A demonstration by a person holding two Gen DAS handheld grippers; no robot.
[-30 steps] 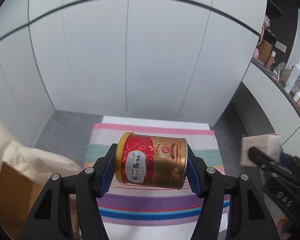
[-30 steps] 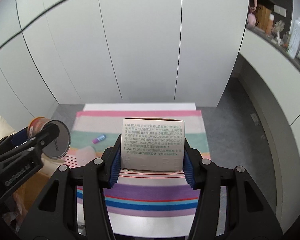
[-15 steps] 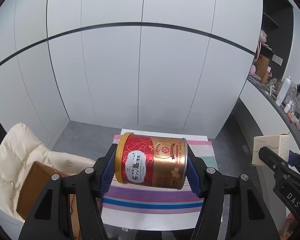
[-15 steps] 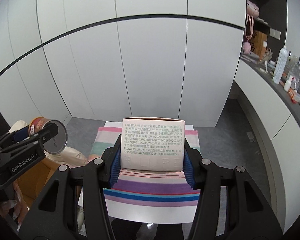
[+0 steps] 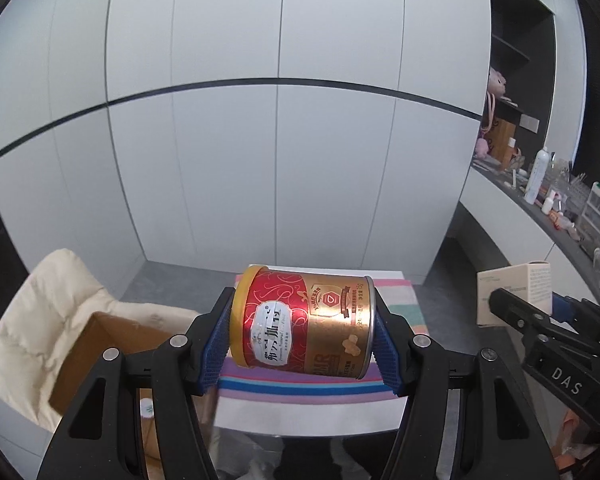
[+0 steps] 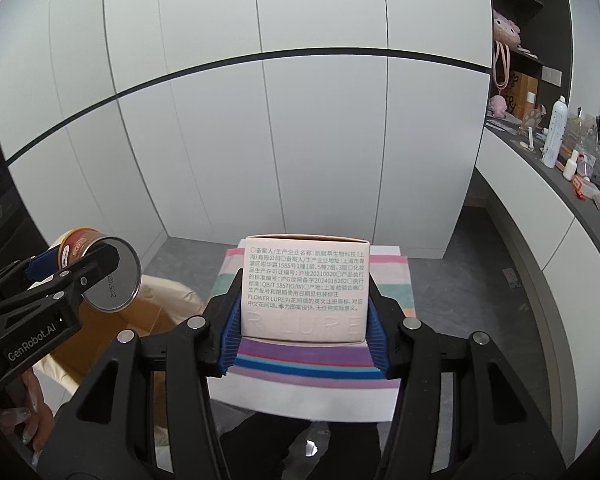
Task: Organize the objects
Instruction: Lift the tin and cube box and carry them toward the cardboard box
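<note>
left gripper (image 5: pixel 302 334) pinching red-gold can (image 5: pixel 304 324) on its side, in the air | right gripper (image 6: pixel 300 330) pinching pale box (image 6: pixel 305 288), in the air | both above striped cloth (image 6: pixel 392 280) | cardboard carton (image 5: pixel 100 344) lower left on cream cushion (image 5: pixel 48 312)

Open box (image 5: pixel 100 360) on chair (image 5: pixel 40 320), left of table (image 5: pixel 300 412)

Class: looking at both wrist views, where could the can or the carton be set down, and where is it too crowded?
Free: the striped cloth on the table, bare where visible, and the open cardboard box on the cream chair. Crowded: the counter at right, lined with bottles.
</note>
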